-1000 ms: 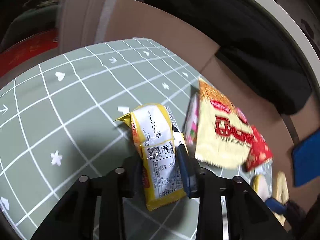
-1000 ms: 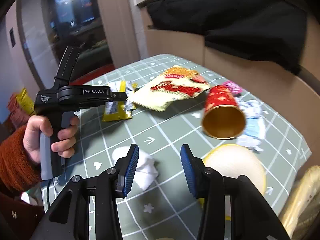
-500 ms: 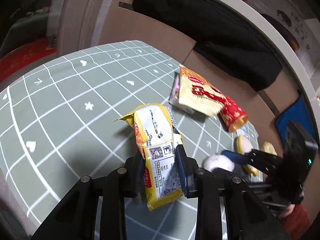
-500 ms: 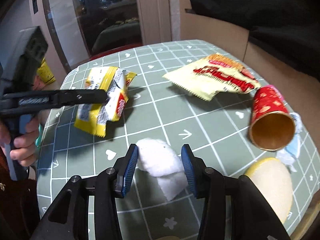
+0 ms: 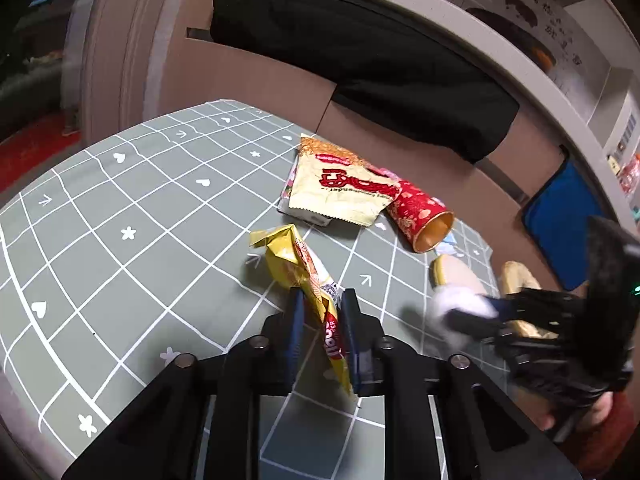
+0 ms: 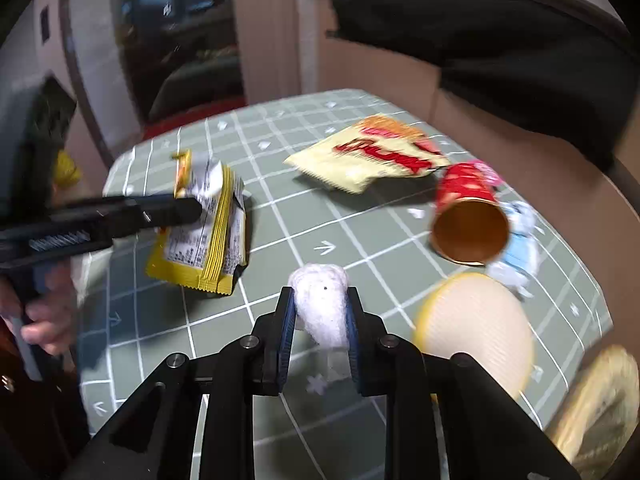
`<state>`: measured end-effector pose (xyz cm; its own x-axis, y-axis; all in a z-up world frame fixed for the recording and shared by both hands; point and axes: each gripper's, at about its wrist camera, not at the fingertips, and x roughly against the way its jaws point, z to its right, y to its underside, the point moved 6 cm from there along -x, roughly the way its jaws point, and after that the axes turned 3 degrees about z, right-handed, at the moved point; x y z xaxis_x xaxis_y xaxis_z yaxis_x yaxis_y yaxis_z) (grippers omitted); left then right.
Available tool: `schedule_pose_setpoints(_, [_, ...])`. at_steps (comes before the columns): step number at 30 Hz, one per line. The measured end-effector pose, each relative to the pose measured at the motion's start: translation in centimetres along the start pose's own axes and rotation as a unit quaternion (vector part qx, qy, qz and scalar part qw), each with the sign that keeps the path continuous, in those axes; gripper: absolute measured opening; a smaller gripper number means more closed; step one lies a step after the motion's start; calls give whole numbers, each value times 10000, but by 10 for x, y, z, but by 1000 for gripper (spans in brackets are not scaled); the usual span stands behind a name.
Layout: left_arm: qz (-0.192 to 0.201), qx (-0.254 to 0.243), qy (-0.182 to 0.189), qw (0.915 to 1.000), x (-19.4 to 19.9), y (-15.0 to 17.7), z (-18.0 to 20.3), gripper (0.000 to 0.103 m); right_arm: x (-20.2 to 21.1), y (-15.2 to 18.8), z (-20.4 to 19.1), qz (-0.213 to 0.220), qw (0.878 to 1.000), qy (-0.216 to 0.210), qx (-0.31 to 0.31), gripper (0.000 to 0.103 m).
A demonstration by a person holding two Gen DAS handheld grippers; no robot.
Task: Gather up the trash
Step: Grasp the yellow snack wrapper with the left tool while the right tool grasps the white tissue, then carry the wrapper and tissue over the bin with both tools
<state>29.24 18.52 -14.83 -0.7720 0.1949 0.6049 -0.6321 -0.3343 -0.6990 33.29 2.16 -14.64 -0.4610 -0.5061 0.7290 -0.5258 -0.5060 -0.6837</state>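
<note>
Green table (image 5: 100,240) edge beside yellow wrapper (image 5: 304,276)

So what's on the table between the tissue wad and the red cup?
Nothing: in the right wrist view, only bare green grid cloth with a white arrow mark lies between the tissue wad and the red cup.

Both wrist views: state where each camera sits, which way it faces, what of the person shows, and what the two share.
Left wrist: on the left gripper, looking down along its closing fingers at the yellow wrapper between them; a red sleeve shows.
Right wrist: on the right gripper, shut on the white tissue; the left hand shows.
Shared: the green tablecloth, red cup, cream snack bag, and each other's gripper.
</note>
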Motion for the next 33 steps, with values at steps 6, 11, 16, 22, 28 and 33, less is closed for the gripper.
schedule_pose_setpoints(6, [-27, 12, -191, 9998, -5, 0, 5, 16, 21, 10, 16, 158, 9994, 198, -227, 22])
schedule_pose_setpoints(11, [11, -199, -252, 9995, -3, -3, 19, 13, 27, 23, 20, 232, 9987, 273, -368, 22])
schedule_pose_setpoints(16, [141, -316, -209, 9992, 5, -9, 40, 12, 40, 24, 29, 437, 9970, 365, -528, 22])
schedule_pose_setpoints(22, [695, -775, 92, 9945, 26, -26, 98, 11, 91, 10, 60, 1056, 9879, 602, -962, 22])
schedule_pose_setpoints(28, [1089, -1225, 553, 9849, 40, -43, 169, 11, 154, 5, 97, 1614, 9730, 1087, -1239, 22])
schedule_pose_setpoints(33, [1192, -1606, 1137, 9732, 39, -48, 235, 11, 199, 17, 124, 1900, 9592, 1586, -1365, 22])
